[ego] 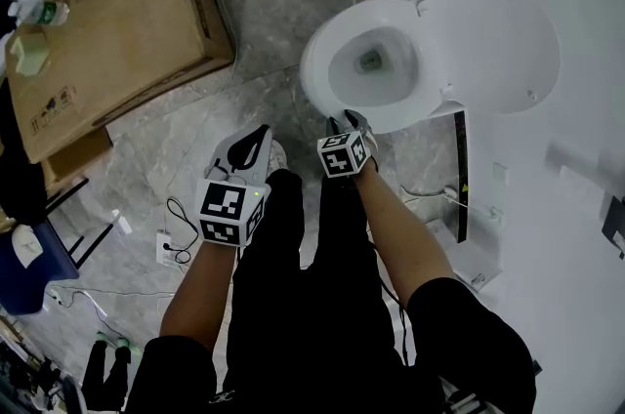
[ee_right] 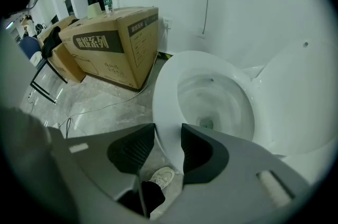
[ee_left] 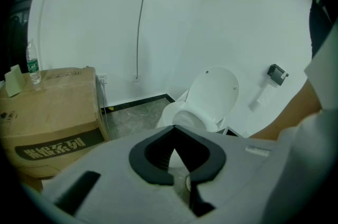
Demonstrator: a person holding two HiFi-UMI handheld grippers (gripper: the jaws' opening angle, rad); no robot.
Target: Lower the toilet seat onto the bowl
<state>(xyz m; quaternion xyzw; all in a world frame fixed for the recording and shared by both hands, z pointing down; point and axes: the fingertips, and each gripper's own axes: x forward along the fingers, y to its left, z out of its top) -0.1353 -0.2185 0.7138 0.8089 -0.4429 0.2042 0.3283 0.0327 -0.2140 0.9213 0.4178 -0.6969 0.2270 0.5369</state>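
Seat rim between parted jaws of right tool

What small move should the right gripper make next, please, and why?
Probably draw the right gripper straight back, off the toilet seat. The seat seems to lie flat on the bowl already, and the open jaws merely straddle its front edge without pressing it.

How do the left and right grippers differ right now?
The right gripper has its jaws apart around the front rim of the toilet seat; the left gripper has its jaws together, empty. The right gripper is at the seat; the left gripper hangs back over the floor. Both point toward the seat.
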